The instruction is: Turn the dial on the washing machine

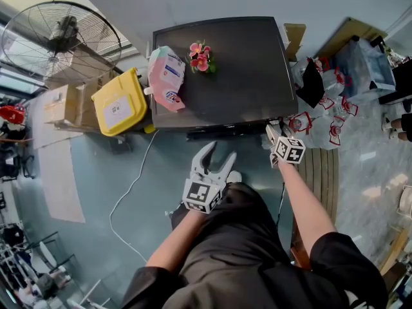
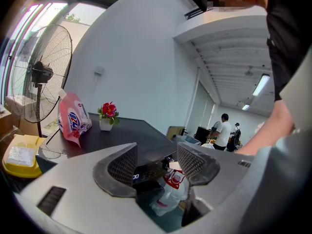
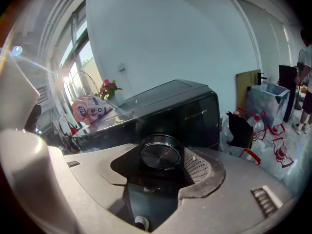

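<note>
A black washing machine (image 1: 244,69) stands ahead of me, seen from above in the head view. In the right gripper view its round silver dial (image 3: 161,152) sits on the dark front panel, between the jaws of my right gripper (image 3: 161,167). The ribbed right pad (image 3: 197,165) is close beside the dial and a gap shows on the left side, so this gripper is open. In the head view the right gripper (image 1: 271,132) is at the machine's front right corner and hides the dial. My left gripper (image 1: 219,154) (image 2: 157,165) hangs open and empty before the machine's front, apart from it.
On the machine's top lie a pink detergent pouch (image 1: 166,76) and a small flower pot (image 1: 200,56). A yellow bin (image 1: 120,102) and a standing fan (image 1: 61,40) are at the left. Bags of bottles (image 1: 328,108) crowd the right. A white cable (image 1: 129,192) runs over the floor.
</note>
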`<state>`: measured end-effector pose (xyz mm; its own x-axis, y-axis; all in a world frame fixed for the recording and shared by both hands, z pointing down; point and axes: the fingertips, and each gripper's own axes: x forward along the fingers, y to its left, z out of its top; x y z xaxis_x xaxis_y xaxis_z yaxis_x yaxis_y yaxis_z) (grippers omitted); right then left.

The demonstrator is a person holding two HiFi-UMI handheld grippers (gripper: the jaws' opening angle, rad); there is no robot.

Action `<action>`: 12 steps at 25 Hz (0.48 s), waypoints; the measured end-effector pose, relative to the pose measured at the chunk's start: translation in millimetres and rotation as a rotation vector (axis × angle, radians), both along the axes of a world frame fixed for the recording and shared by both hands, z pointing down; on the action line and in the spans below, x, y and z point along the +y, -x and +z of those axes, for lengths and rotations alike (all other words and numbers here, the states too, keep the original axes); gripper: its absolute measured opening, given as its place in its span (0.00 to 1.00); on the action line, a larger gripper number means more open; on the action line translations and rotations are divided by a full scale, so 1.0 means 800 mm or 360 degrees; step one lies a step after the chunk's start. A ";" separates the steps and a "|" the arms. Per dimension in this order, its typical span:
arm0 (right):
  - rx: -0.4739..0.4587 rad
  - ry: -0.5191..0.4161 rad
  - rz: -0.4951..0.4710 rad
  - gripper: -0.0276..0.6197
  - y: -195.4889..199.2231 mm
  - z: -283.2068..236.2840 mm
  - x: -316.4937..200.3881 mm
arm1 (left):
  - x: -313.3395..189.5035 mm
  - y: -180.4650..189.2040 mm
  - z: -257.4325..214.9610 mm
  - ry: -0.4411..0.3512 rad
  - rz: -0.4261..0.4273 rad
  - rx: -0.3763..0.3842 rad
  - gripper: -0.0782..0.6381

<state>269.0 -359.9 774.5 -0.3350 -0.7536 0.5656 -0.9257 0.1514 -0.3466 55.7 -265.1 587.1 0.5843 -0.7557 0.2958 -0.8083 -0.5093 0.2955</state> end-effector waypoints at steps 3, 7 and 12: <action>0.0017 0.0002 -0.0008 0.43 -0.001 0.002 0.000 | 0.001 -0.004 0.002 -0.0005 0.0009 0.0007 0.43; 0.0093 -0.0006 -0.0027 0.43 -0.002 0.005 0.001 | 0.001 -0.004 0.001 0.0009 0.0000 -0.0011 0.43; 0.0188 -0.0016 -0.0059 0.43 -0.002 0.005 0.001 | 0.003 -0.006 0.003 0.0006 0.0005 -0.0001 0.43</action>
<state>270.2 -358.9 778.6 -0.2943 -0.7479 0.5950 -0.9537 0.1894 -0.2336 60.7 -262.4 589.6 0.5862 -0.7530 0.2989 -0.8070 -0.5105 0.2968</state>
